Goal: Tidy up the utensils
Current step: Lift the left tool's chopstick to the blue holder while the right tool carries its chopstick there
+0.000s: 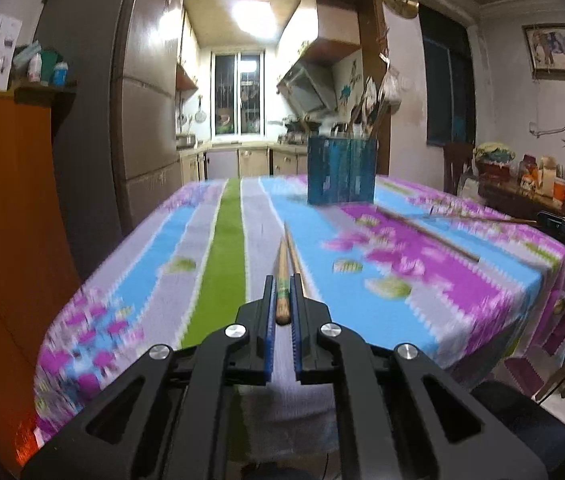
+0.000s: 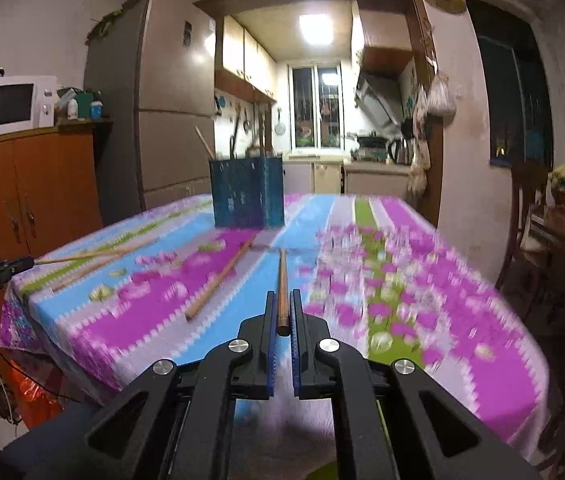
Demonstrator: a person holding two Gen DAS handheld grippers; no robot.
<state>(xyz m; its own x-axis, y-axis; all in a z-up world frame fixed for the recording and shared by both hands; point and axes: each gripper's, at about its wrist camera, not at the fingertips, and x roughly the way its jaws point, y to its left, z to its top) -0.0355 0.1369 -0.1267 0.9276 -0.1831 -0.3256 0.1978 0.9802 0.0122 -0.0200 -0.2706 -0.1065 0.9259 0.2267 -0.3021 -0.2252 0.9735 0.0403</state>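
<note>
1. No readable writing or brand anywhere; motion blur smears the tablecloth (image 1: pixel 218 240) and the blue utensil holder (image 1: pixel 341 170).
2. Left gripper (image 1: pixel 282 292): jaws clamped on a pale chopstick (image 1: pixel 282 280) with a green band; a second stick lies just beside it, grip unclear.
3. Right gripper (image 2: pixel 282 308): jaws closed on a dark brown chopstick (image 2: pixel 282 284).
4. A loose chopstick (image 2: pixel 218 284) lies on the cloth, short of the holder.
5. Handles standing in the holder are blurred and hard to make out.

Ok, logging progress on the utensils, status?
Left gripper shut on light chopsticks. Right gripper shut on dark chopstick. One chopstick loose on tablecloth. Blue holder ahead, path clear.
</note>
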